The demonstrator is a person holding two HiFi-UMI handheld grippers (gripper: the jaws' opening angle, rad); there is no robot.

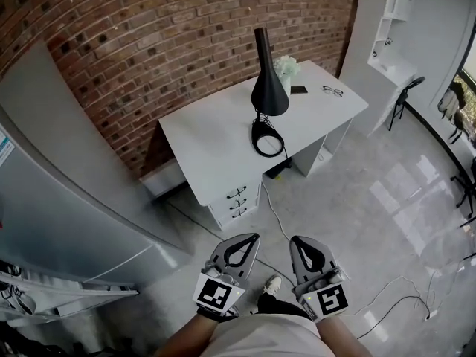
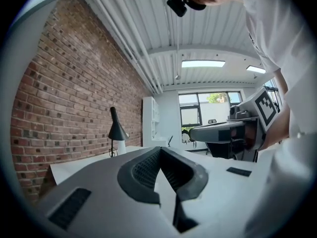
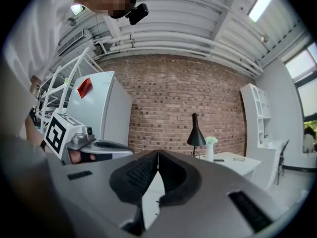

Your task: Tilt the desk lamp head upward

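A black desk lamp (image 1: 267, 88) stands on a white desk (image 1: 216, 143) against the brick wall; its cone head (image 1: 269, 95) hangs down over the round base (image 1: 268, 137). The same lamp (image 2: 116, 129) is small and far in the left gripper view, and the lamp (image 3: 196, 134) shows far off in the right gripper view. My left gripper (image 1: 251, 236) and right gripper (image 1: 296, 239) hang side by side near my body, well short of the desk. Both have their jaw tips touching and nothing between them.
On the desk's far end are a white vase with flowers (image 1: 287, 71), a phone (image 1: 298, 90) and glasses (image 1: 332, 91). A drawer unit (image 1: 236, 199) sits under the desk. A large grey cabinet (image 1: 67, 199) stands at left, cables (image 1: 401, 303) lie on the floor, and white shelves (image 1: 394, 21) are at back right.
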